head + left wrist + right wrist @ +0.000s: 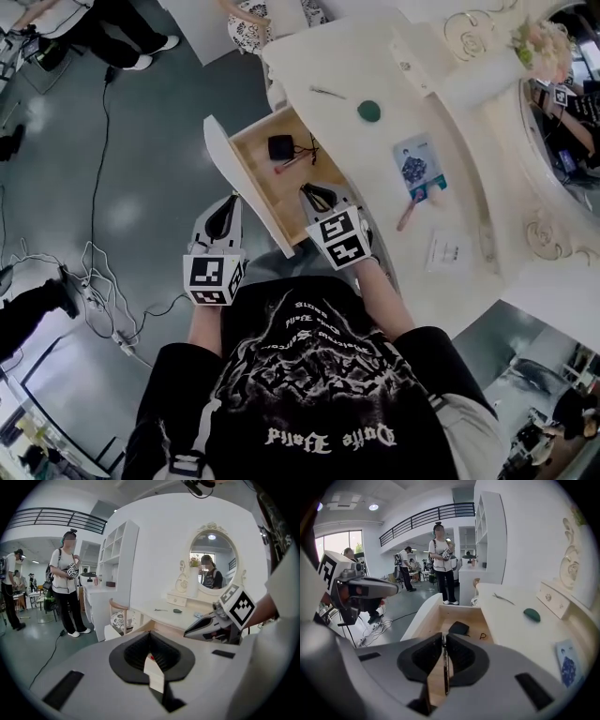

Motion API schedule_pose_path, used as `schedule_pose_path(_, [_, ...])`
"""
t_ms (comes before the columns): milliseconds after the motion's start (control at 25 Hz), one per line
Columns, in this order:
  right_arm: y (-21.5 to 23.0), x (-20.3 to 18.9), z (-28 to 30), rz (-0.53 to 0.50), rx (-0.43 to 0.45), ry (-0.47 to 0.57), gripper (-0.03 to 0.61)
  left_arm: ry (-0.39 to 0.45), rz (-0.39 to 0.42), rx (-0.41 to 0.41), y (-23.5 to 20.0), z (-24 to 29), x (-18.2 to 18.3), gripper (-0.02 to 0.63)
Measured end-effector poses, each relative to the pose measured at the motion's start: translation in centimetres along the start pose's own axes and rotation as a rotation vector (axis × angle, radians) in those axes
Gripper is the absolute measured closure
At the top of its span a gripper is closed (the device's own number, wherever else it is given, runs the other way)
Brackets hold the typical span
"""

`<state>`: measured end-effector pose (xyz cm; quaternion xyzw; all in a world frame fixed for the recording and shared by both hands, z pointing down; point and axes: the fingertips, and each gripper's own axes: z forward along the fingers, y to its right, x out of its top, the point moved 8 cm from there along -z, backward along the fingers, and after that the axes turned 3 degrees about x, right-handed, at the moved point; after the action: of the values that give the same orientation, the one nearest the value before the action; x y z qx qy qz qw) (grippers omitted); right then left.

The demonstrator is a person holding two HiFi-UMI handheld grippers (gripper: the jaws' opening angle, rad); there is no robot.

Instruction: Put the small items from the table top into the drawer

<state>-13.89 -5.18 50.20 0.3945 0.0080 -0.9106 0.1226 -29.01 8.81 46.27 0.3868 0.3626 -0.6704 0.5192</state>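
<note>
The wooden drawer of the white dressing table stands pulled open. In it lie a black pouch, a pink pen and a thin black loop. On the table top rest a green oval item, a thin hairpin, a blue printed card and a pink stick. My right gripper hangs over the drawer's near end, its jaws together with nothing seen between them. My left gripper is left of the drawer front, outside it, also shut; a red speck shows in its slit.
A white paper lies at the table's near right. An oval mirror stands at the back. A chair sits past the table's far end. Cables trail on the floor at left. A person stands beyond the drawer.
</note>
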Motion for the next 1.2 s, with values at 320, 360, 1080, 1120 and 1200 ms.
schedule_pose_path(320, [-0.6, 0.1, 2.4, -0.035, 0.034, -0.020, 0.529, 0.000, -0.002, 0.020, -0.9, -0.1, -0.1, 0.598])
schedule_pose_path(360, [-0.6, 0.0, 2.7, -0.037, 0.037, -0.021, 0.529, 0.001, -0.002, 0.022, -0.9, -0.1, -0.1, 0.598])
schedule_pose_path(1080, [-0.1, -1.3, 7.7, -0.065, 0.096, -0.088, 0.529, -0.023, 0.000, 0.033, -1.9, 0.6, -0.6, 0.598])
schedule_pose_path(1120, [0.0, -1.4, 8.0, -0.065, 0.099, -0.093, 0.531, -0.022, 0.000, 0.033, -1.9, 0.8, -0.6, 0.598])
schedule_pose_path(1200, [0.0, -1.6, 8.4, -0.065, 0.106, -0.105, 0.529, -0.022, -0.001, 0.033, -1.9, 0.9, -0.6, 0.598])
